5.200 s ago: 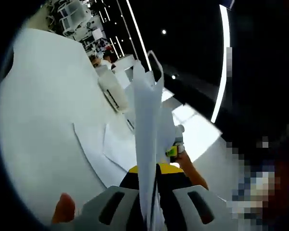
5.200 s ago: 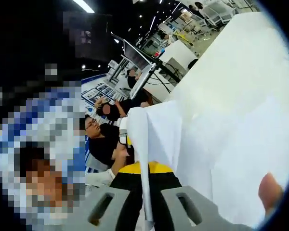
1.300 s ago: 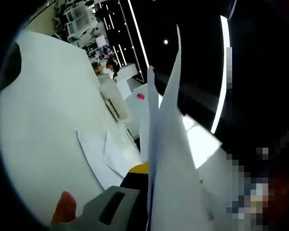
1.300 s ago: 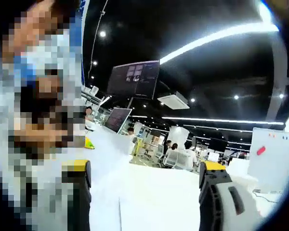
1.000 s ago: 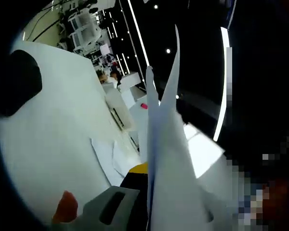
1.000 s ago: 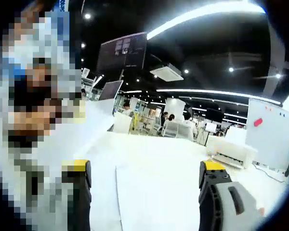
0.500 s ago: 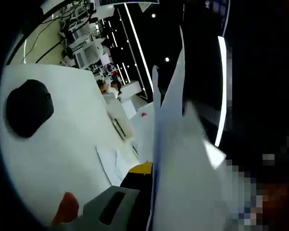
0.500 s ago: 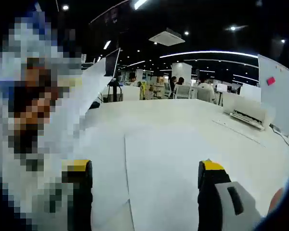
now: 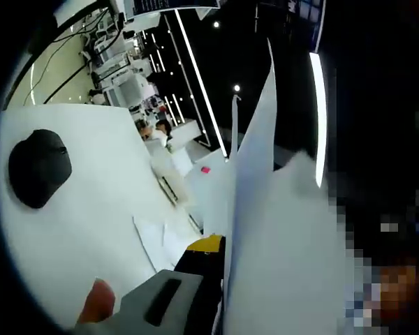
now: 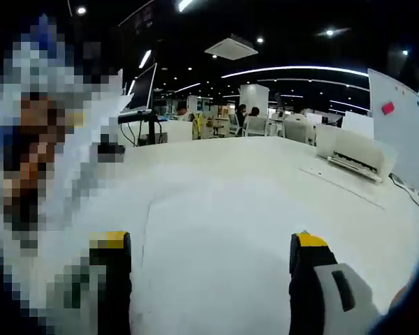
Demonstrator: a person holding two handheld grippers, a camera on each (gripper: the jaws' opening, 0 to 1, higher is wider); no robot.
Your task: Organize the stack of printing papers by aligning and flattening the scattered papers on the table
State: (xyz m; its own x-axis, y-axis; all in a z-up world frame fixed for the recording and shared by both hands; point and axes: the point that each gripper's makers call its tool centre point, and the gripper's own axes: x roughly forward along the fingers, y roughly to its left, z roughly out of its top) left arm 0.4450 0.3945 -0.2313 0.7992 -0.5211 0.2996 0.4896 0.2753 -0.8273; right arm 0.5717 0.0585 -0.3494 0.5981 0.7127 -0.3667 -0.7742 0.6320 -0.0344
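Observation:
My left gripper (image 9: 222, 259) is shut on a bundle of white printing papers (image 9: 272, 216) that stands on edge and rises past the view's middle, hiding its right jaw. More loose sheets (image 9: 159, 241) lie on the white table (image 9: 91, 230) beyond. In the right gripper view my right gripper (image 10: 209, 246) is open, its yellow-tipped jaws wide apart with nothing between them. It hovers over a flat sheet (image 10: 216, 258) lying on the table (image 10: 279, 174).
A black rounded object (image 9: 38, 167) rests on the table at the left. A white printer (image 10: 353, 157) stands at the far right of the table, also seen as the printer (image 9: 169, 183). A whiteboard (image 10: 398, 118) and desks with monitors stand behind.
The right gripper has let go of the paper bundle, opened and tilted down toward the table. The left gripper keeps its hold on the papers; its view has swung, bringing the black object in.

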